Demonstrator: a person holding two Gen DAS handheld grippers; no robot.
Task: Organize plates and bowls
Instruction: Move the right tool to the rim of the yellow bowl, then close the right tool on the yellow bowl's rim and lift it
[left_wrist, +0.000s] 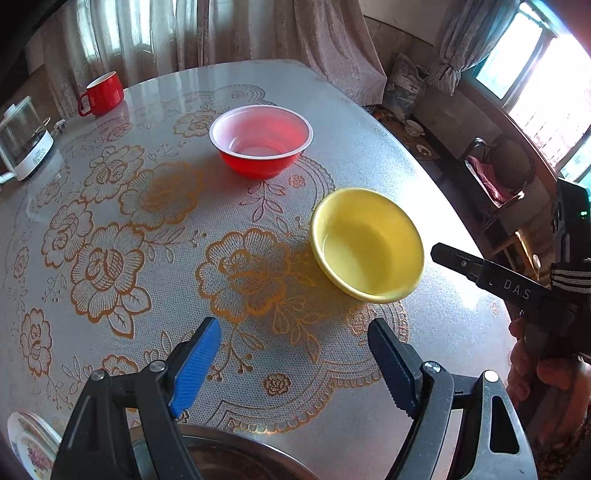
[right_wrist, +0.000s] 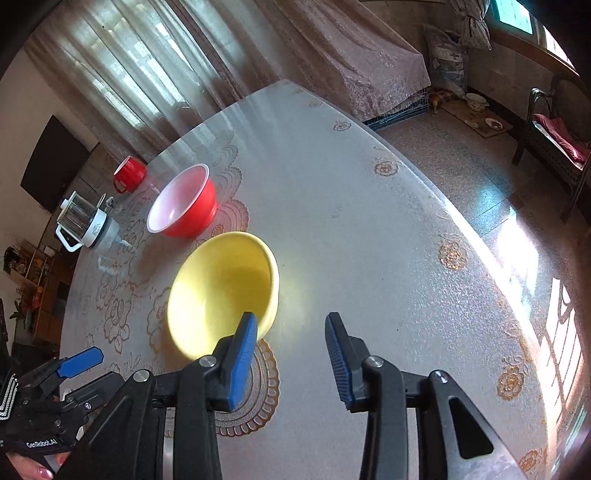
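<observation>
Two bowls sit apart on the counter (left_wrist: 424, 177): a red bowl (left_wrist: 260, 144) toward the far edge and a yellow bowl (left_wrist: 366, 244) nearer, by the right edge. The left wrist view alone shows a metal basin (left_wrist: 236, 458) under the left gripper (left_wrist: 291, 354), a patterned plate (left_wrist: 29, 443) at the near left corner, and a red mug (left_wrist: 101, 94). The left gripper stands wide and empty. In the right wrist view the right gripper (right_wrist: 291, 354) is partly open, holding nothing, its left finger overlapping the yellow bowl's rim; contact cannot be told.
</observation>
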